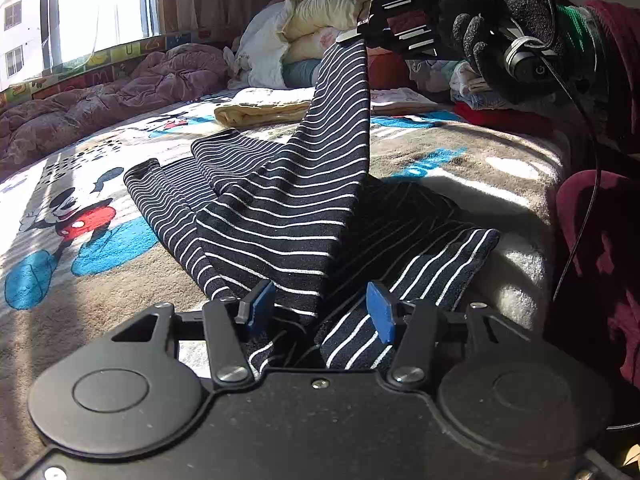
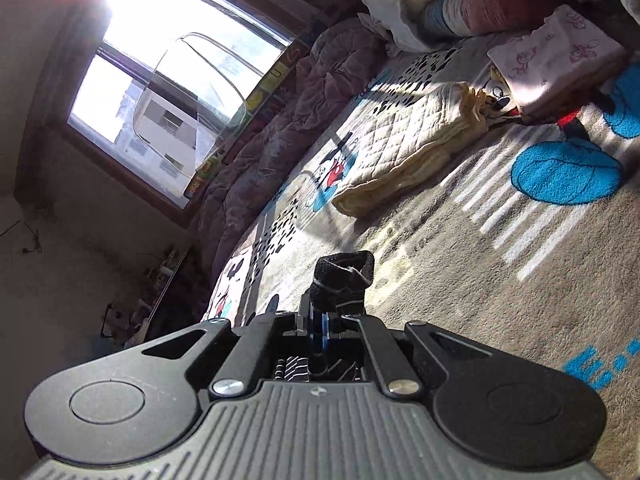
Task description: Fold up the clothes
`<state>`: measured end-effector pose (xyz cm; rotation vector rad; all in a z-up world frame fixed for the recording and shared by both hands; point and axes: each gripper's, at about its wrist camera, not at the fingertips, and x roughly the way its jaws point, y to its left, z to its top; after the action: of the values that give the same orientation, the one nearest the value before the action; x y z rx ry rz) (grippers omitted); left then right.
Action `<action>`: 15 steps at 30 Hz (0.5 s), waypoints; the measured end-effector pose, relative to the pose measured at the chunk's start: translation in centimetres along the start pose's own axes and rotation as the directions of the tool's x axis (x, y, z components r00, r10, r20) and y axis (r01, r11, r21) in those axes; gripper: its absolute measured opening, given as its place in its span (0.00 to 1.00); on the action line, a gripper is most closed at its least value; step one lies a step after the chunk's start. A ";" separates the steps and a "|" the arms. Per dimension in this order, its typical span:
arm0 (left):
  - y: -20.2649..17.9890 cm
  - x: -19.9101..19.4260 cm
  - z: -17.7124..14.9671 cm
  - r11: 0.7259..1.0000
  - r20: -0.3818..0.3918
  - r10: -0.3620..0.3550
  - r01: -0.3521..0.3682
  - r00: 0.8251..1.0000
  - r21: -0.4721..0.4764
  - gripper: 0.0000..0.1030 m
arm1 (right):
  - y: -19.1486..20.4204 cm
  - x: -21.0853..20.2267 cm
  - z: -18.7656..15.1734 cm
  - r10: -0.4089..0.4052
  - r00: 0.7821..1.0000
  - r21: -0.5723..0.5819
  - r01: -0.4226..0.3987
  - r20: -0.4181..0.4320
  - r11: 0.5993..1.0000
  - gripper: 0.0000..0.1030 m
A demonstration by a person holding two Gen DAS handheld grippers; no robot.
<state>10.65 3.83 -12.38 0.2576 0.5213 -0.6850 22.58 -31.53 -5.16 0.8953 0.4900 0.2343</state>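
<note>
Striped garment [image 1: 280, 208] lies partly flat on the cartoon blanket [image 1: 80, 216], one end drawn up into a taut peak. Right gripper [image 1: 352, 36] is clamped on that raised end, jaws together on the cloth, apparently to carry it over for a fold. Left gripper [image 1: 320, 306] sits low at the near hem, jaws apart, cloth between but not pinched, likely ready to anchor it. Folded yellow quilt [image 2: 408, 152] lies well apart.

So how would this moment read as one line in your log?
right gripper: shut on striped garment, end lifted | left gripper: open over near edge | surface: cartoon blanket
</note>
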 end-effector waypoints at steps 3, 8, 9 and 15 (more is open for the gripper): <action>0.7 -0.2 -0.2 0.999 -0.005 -0.037 0.037 0.999 -0.036 0.48 | 2.9 1.5 0.5 -0.008 1.000 -0.033 0.008 -0.001 0.999 0.05; 1.8 -1.1 -0.7 0.991 0.009 -0.092 0.092 0.996 -0.100 0.49 | 6.3 5.0 0.6 -0.016 1.000 -0.077 0.015 -0.006 0.997 0.05; 2.2 -1.2 -0.9 0.988 0.013 -0.102 0.102 0.995 -0.118 0.49 | 6.9 5.8 0.6 -0.018 1.000 -0.088 0.017 -0.006 0.996 0.05; 3.6 -1.2 -1.1 0.962 0.025 -0.173 0.175 0.985 -0.211 0.50 | 9.8 10.7 -0.2 -0.045 0.998 -0.165 0.038 -0.039 0.986 0.05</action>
<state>11.89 7.59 -12.45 0.0082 0.6112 -0.7938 31.76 -21.22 -0.84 0.7202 0.5202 0.2524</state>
